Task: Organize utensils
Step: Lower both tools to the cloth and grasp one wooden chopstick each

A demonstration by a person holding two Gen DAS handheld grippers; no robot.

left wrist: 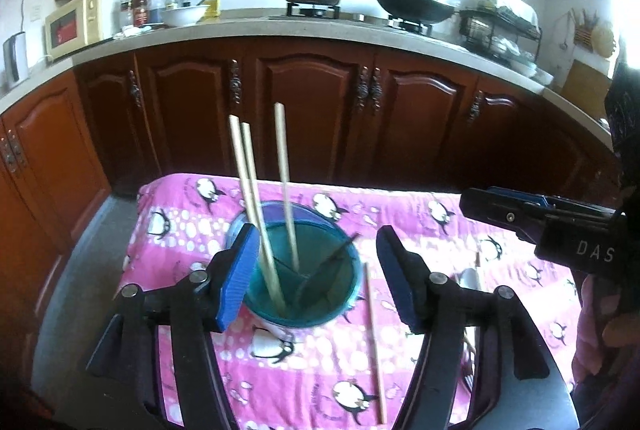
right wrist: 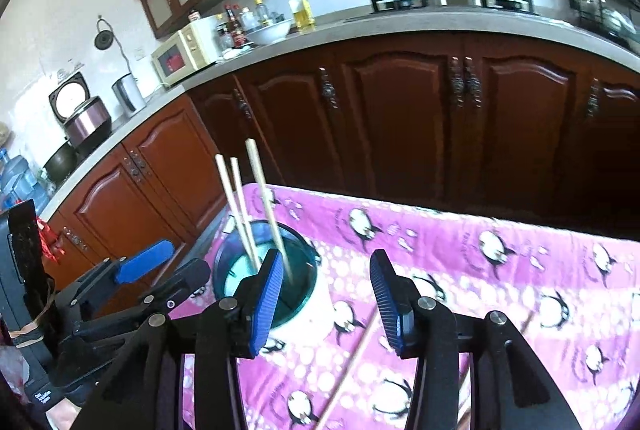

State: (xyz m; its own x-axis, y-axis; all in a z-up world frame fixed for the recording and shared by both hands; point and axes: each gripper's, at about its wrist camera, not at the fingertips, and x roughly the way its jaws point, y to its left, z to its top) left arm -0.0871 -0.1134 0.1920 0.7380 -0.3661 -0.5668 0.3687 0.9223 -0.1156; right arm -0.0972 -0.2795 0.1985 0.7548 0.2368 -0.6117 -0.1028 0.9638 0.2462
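- Tabletop (left wrist: 400,214): covered by a pink cloth printed with penguins and white dots; it stands in front of dark wooden kitchen cabinets (left wrist: 312,110).
- Utensil holder (left wrist: 344,294): a round teal cup with inner dividers, upright on the cloth near its left edge. Three chopsticks (left wrist: 285,166) stand in it, leaning slightly, tips down.
- Left gripper (left wrist: 316,278): released, blue ribbed pads spread wide, one to either side of the holder and above it, grasping nothing.
- Right gripper (right wrist: 324,294): likewise released and empty; it hangs just right of the holder. Seen from the left wrist, its black body carries the white letters "DAS", the rest cut off.
- Loose chopstick (left wrist: 374,350): flat on the cloth just right of the holder, lengthwise toward the viewer.
- Second loose utensil (left wrist: 470,282): partly hidden behind the left gripper's right finger; kind uncertain.
- Small white print on the left gripper's handle, seen from the right wrist, is too small to read.
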